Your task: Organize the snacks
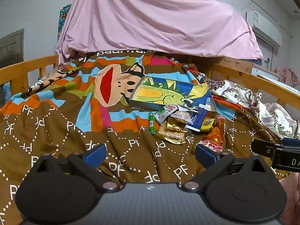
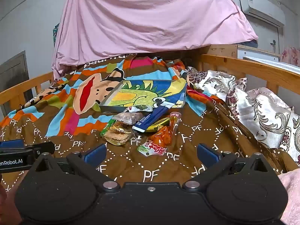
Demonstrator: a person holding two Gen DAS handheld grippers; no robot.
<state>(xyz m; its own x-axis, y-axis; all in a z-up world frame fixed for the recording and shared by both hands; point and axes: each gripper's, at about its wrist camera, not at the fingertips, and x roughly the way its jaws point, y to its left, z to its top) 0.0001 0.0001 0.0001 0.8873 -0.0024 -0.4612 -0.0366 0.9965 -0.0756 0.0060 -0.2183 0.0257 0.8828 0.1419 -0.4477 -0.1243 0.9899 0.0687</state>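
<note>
A heap of snack packets lies on the brown patterned blanket (image 1: 56, 131) in front of a shallow box (image 1: 150, 91) with a green cartoon dinosaur inside. In the heap are a clear packet of beige biscuits (image 1: 172, 133), a green stick packet (image 1: 151, 122), an orange packet (image 1: 215, 135) and a dark blue packet (image 1: 196, 118). My left gripper (image 1: 151, 154) hovers open just short of the heap. My right gripper (image 2: 151, 152) is open too, with the orange packet (image 2: 161, 136) and a red-and-white sachet (image 2: 151, 150) just beyond it. The box (image 2: 131, 95) lies behind.
Wooden bed rails (image 1: 28, 69) (image 2: 253, 69) run along both sides. A pink sheet (image 1: 150, 18) hangs behind the bed. A floral satin quilt (image 2: 253, 108) is bunched at the right. The other gripper shows at each view's edge (image 1: 277, 153) (image 2: 18, 157).
</note>
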